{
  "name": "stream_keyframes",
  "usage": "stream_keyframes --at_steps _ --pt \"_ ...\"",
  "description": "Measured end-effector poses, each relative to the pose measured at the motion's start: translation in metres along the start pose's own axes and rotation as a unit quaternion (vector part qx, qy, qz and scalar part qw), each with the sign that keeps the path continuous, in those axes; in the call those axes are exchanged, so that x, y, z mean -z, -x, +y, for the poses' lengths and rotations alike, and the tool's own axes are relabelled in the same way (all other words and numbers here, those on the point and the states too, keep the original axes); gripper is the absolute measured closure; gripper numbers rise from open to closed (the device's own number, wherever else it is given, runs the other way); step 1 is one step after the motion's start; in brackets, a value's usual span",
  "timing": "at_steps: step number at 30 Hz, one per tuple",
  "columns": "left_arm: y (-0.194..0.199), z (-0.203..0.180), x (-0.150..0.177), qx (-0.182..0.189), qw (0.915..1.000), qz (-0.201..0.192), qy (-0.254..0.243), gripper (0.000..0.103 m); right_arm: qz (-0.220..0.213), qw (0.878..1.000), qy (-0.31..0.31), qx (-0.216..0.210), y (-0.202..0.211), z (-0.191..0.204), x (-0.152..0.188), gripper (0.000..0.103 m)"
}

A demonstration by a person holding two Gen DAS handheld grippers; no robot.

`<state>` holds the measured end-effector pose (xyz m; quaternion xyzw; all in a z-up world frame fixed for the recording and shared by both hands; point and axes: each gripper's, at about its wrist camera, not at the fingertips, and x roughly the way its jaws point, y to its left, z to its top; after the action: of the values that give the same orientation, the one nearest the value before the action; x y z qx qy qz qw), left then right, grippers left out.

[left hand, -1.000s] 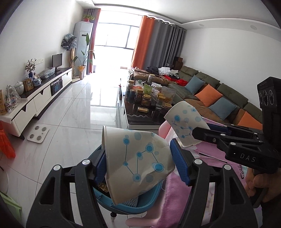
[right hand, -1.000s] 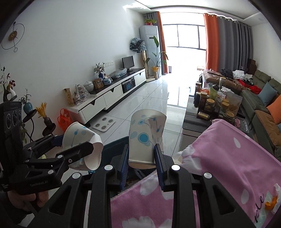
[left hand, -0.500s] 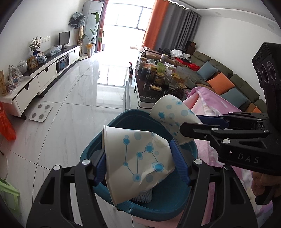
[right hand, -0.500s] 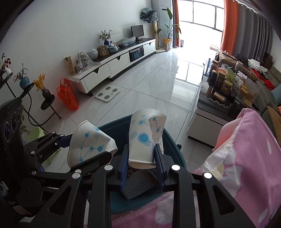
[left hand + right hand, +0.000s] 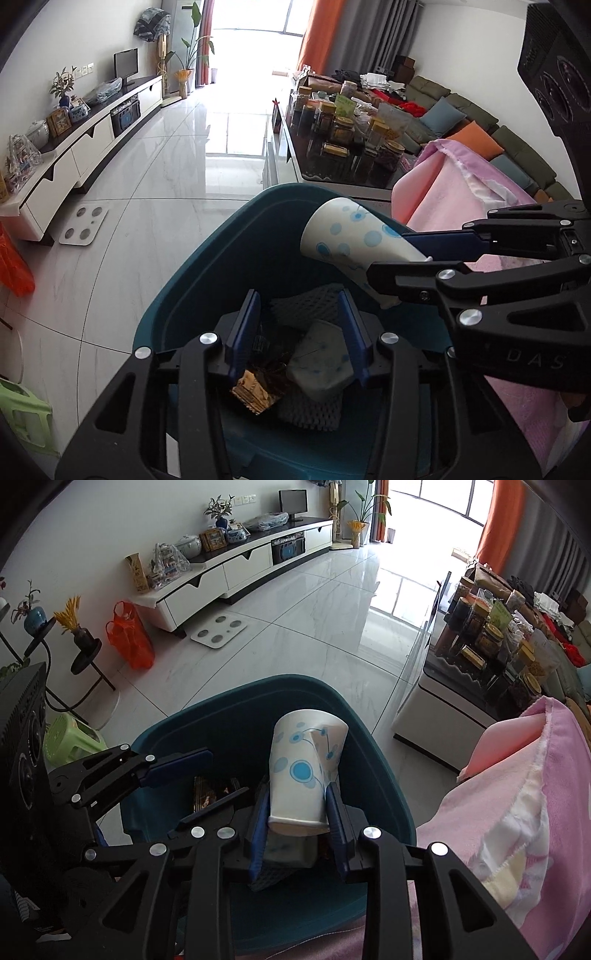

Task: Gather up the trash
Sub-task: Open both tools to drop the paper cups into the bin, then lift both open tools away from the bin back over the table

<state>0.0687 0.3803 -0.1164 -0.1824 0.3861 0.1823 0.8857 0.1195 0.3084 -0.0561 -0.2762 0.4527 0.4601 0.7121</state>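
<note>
Pale floor tiles surround the teal bin (image 5: 384, 760), where the left claw (image 5: 299, 334) hangs open and empty while the right claw (image 5: 297, 818) grips a dotted paper cup (image 5: 304, 764) toward twelve o'clock over the opening; best to release it well inside the rim

teal bin (image 5: 207, 258) mouth open above; pink blanket (image 5: 461, 192) crowding right
</note>
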Motion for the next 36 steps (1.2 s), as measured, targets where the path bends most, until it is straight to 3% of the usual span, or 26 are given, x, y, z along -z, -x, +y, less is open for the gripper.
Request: stream_keyframes --at_steps 3,9,13,16,19,26,31,36 --pt "0.001 -0.001 -0.002 -0.002 1.0 -0.006 0.004 0.049 0.003 1.0 0.0 0.0 -0.005 0.001 -0.001 0.073" --pt "0.006 0.003 0.009 -0.014 0.9998 -0.007 0.008 0.047 0.001 1.0 0.0 -0.003 -0.003 0.001 -0.004 0.068" --pt "0.013 0.002 0.011 -0.023 0.9996 -0.015 0.006 0.044 -0.011 1.0 -0.007 -0.005 0.002 -0.001 -0.004 0.054" --pt "0.021 0.006 0.015 -0.025 0.9994 -0.021 0.014 0.039 -0.025 1.0 -0.009 -0.002 0.009 -0.002 -0.004 0.051" --pt "0.029 0.005 0.017 -0.03 0.9989 -0.031 0.021 0.027 -0.048 0.999 -0.01 -0.002 0.02 -0.004 -0.003 0.033" --pt "0.066 -0.002 0.01 -0.016 0.9966 -0.074 0.034 0.007 -0.106 0.994 -0.029 0.006 0.056 -0.018 0.001 0.017" --pt "0.086 -0.009 0.004 0.007 0.9955 -0.08 0.052 0.006 -0.14 0.989 -0.039 0.018 0.083 -0.031 0.01 0.008" --pt "0.099 -0.022 -0.001 0.014 0.9953 -0.071 0.064 0.006 -0.165 0.984 -0.059 0.038 0.107 -0.046 0.024 0.007"
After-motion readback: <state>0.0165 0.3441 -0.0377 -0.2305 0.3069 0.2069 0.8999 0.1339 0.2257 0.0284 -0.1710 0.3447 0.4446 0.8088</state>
